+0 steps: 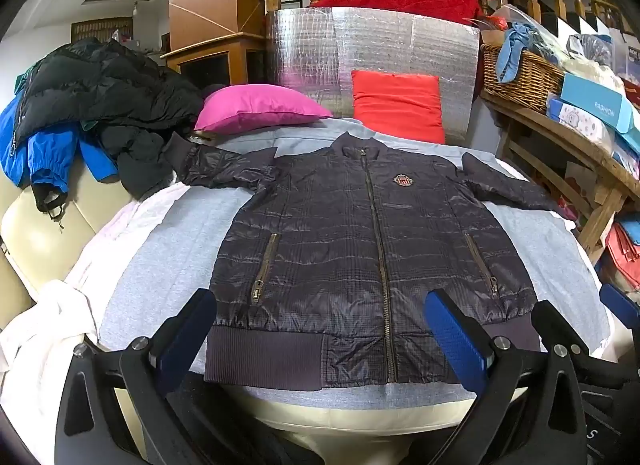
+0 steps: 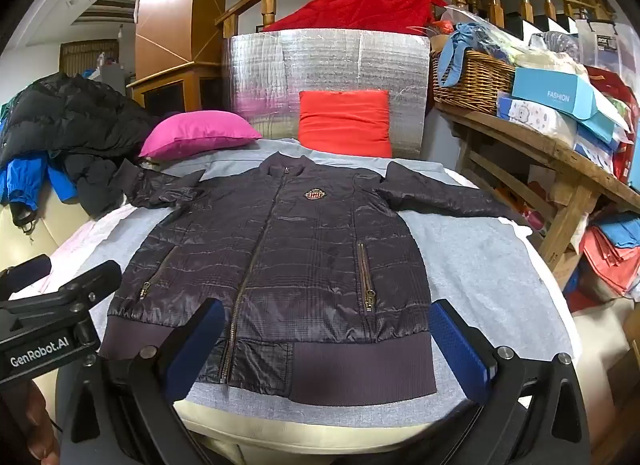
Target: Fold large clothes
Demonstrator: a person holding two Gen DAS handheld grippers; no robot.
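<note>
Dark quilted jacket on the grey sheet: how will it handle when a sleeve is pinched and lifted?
The jacket is probably floppy: it lies flat, its sleeve crumpled. Its shiny shell looks slippery, so the open left gripper may slip. It seems light for its size; the quilting looks thin.

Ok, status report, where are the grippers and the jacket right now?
Left gripper open, right gripper open, both hanging above the hem, holding nothing. Dark jacket flat on grey sheet, zipped, sleeves spread. Nothing lying on it; pink pillow beyond the collar.
</note>
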